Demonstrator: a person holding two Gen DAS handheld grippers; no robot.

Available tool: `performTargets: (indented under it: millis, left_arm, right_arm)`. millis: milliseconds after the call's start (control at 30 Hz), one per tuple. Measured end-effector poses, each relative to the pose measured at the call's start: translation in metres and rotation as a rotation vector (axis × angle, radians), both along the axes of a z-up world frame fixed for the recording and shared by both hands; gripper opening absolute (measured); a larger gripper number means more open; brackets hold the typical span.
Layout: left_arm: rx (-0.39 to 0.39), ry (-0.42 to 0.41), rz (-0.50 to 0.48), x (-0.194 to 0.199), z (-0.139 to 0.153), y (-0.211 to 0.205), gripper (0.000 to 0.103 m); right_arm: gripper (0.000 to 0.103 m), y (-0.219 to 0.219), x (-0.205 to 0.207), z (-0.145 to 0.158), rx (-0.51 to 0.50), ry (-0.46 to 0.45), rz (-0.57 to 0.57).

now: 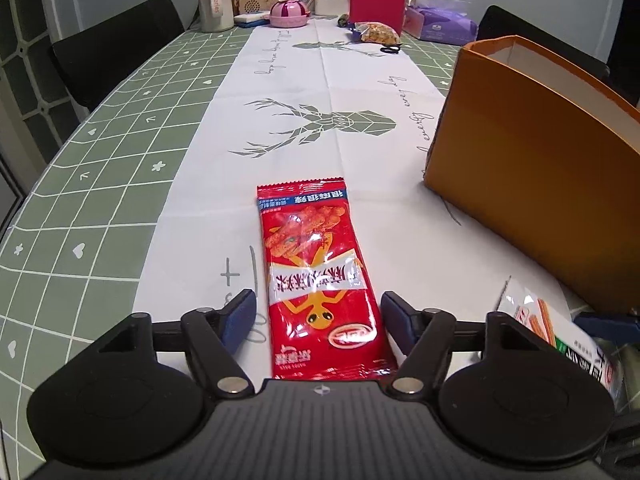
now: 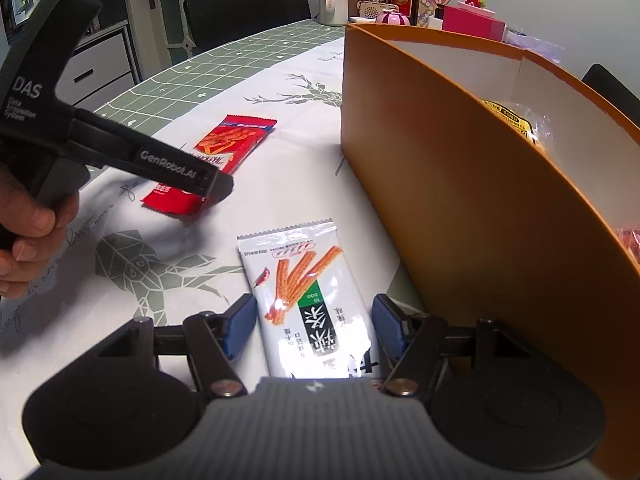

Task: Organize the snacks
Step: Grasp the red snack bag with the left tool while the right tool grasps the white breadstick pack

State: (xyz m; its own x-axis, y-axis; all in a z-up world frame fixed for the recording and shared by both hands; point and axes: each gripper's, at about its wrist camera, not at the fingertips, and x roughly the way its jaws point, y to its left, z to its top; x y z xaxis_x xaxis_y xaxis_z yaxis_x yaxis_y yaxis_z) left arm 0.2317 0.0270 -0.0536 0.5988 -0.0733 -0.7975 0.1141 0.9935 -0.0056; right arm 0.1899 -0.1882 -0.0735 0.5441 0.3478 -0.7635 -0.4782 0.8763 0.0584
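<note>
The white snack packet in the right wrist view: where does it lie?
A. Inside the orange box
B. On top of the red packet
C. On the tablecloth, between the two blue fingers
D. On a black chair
C: the white snack packet lies flat on the tablecloth between the right gripper fingers, beside the orange box.

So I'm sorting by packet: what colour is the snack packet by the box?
White, with green and black panels, the snack packet shows best in the right wrist view.
</note>
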Motion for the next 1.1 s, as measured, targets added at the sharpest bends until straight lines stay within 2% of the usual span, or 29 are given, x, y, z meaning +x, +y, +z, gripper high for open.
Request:
performTargets:
  millis: [67,267,300,400,433,467,533,633,833,1100]
  left_arm:
    - [-0.001,-0.016,-0.016,-0.008,0.001,0.003,0.069]
    - [0.001,-0.021,-0.045,-0.027,0.001,0.01,0.069]
    - [-0.003,-0.015,-0.049,-0.028,0.002,0.011,0.07]
    - [-0.025,-0.014,-0.049,-0.027,0.002,0.015,0.086]
    - [-0.038,-0.009,-0.044,-0.024,0.001,0.017,0.093]
    - [-0.048,-0.007,-0.036,-0.022,0.001,0.019,0.094]
    - [-0.047,-0.01,-0.026,-0.018,0.0,0.019,0.094]
    - [0.007,-0.025,-0.033,-0.014,-0.003,0.012,0.094]
    - [-0.002,-0.044,-0.016,-0.013,-0.003,0.008,0.088]
    - [0.003,-0.039,-0.027,-0.014,-0.003,0.006,0.089]
  right_arm:
    - [0.061,0.0,-0.002,0.0,0.0,-0.001,0.0]
    - [0.06,0.001,-0.005,0.001,-0.008,0.002,0.012]
    - [0.061,0.001,-0.005,0.001,-0.009,0.006,0.012]
    - [0.063,0.002,-0.002,0.001,-0.01,0.009,0.013]
    - [0.068,0.002,-0.001,0.0,-0.009,0.008,0.012]
    - [0.07,0.002,0.001,-0.001,-0.007,0.01,0.01]
    - [0.075,0.004,0.003,-0.002,-0.001,0.011,0.026]
    - [0.079,0.01,0.005,-0.002,-0.014,0.021,0.049]
    - [0.078,0.011,0.004,-0.006,0.008,-0.018,0.087]
    - [0.076,0.013,-0.001,-0.005,0.008,-0.021,0.111]
